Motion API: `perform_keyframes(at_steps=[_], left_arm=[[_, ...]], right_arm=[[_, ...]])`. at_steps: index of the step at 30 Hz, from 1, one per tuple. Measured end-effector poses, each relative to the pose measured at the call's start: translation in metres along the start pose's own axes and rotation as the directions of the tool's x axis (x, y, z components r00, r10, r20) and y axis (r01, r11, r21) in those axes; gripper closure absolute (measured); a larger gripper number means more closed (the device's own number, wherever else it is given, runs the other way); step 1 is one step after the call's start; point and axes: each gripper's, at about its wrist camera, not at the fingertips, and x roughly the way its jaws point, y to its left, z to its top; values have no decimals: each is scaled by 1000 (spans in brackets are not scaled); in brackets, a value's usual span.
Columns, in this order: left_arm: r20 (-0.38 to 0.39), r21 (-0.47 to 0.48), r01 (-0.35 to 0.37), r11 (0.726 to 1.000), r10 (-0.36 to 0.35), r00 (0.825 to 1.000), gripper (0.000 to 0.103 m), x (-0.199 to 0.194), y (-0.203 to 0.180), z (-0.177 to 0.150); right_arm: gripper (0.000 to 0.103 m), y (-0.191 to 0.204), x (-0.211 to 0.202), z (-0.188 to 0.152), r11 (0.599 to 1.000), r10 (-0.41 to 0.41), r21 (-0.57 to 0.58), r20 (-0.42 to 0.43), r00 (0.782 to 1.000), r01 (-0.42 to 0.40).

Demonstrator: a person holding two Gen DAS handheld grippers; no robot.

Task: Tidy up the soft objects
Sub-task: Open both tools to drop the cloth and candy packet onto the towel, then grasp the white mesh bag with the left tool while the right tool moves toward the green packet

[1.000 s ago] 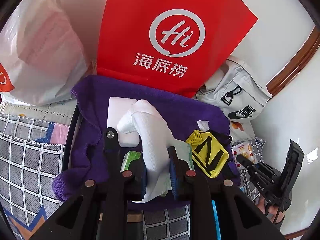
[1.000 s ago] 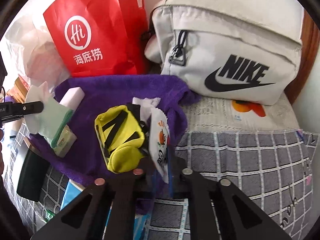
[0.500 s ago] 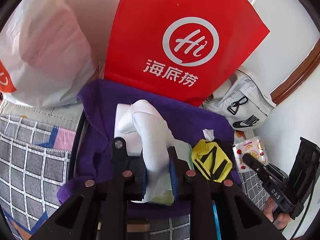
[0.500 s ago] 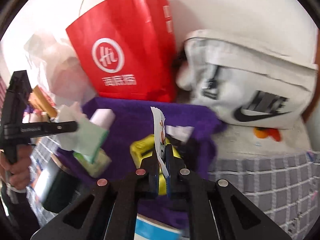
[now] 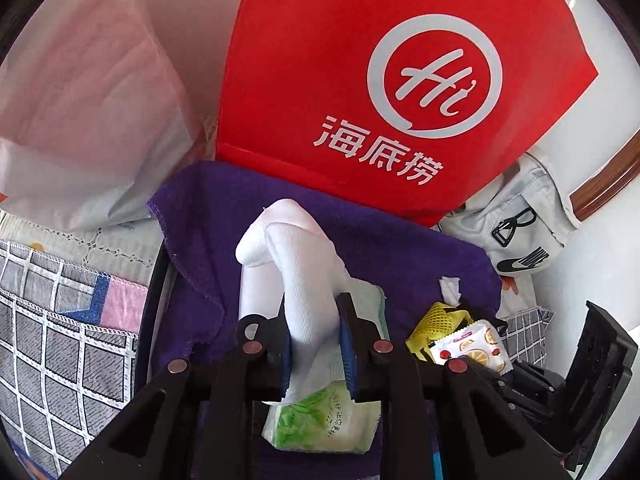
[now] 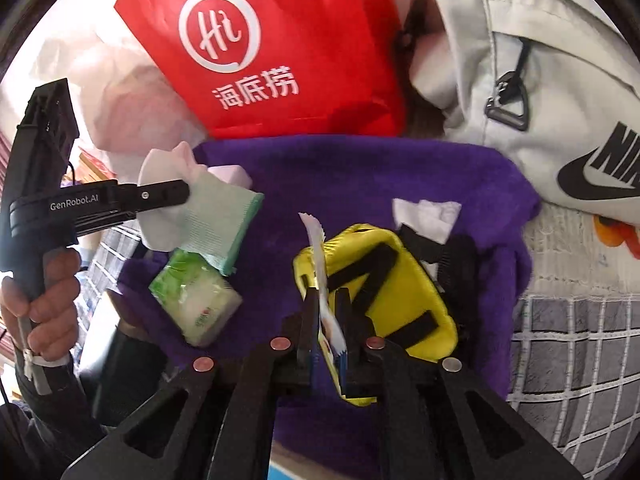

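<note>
The left wrist view looks down along the left gripper. Its two black fingers point down and are squeezed tight on a white sock. The sock is soft and bumpy, and it folds over at the top like a bent tube. It hangs over a purple towel that looks fluffy. A small green and white tissue pack sits just under the fingers.

In the right wrist view, a hand grips the handle of the left gripper, which reaches in from the side, nearly flat. The sock hangs from it, with a pale green cuff at its end.

The right gripper points down too. A thin, flat snack packet stands on its edge between its fingers. It has a zigzag top. The jaws are opening a little, but the packet is still pinched between them.

Just behind the packet lies a yellow pouch with black straps. It is made of net cloth. It rests on the purple towel. A shiny red paper bag stands at the back. A grey cloth bag with a zip leans beside it. A checked grey blanket lies under the towel.
</note>
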Motion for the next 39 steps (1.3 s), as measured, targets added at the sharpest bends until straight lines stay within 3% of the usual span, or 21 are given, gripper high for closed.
perform_keyframes(at_steps=[3,5,7,12,20,26,39], left_arm=[[-15,-3,-1,1000,1,1000,73,1,0,1],[-26,-9,-6,1000,6,1000,65,0,-1,1],[-23,-5,-21,1000,21,1000,63,-3,-1,1],[7,1,-63,998,63,998,56,-23,0,-3],[54,10,-69,998,69,996,55,-73,-1,-22],[92,18,-79,997,77,993,55,-114,-2,-50],[145,46,-100,994,92,985,55,-178,-1,-132]], right_arm=[[80,0,-6,-1,999,-44,-24,12,999,45],[66,3,-12,-1,996,-79,-45,31,996,80],[58,1,-18,1,993,-103,-55,50,993,106],[47,-1,-36,0,979,-185,-67,82,979,191],[47,20,-71,-19,971,-205,-94,139,969,219],[47,45,-99,-45,980,-173,-64,180,968,187],[47,112,-130,-144,991,-98,-79,121,988,108]])
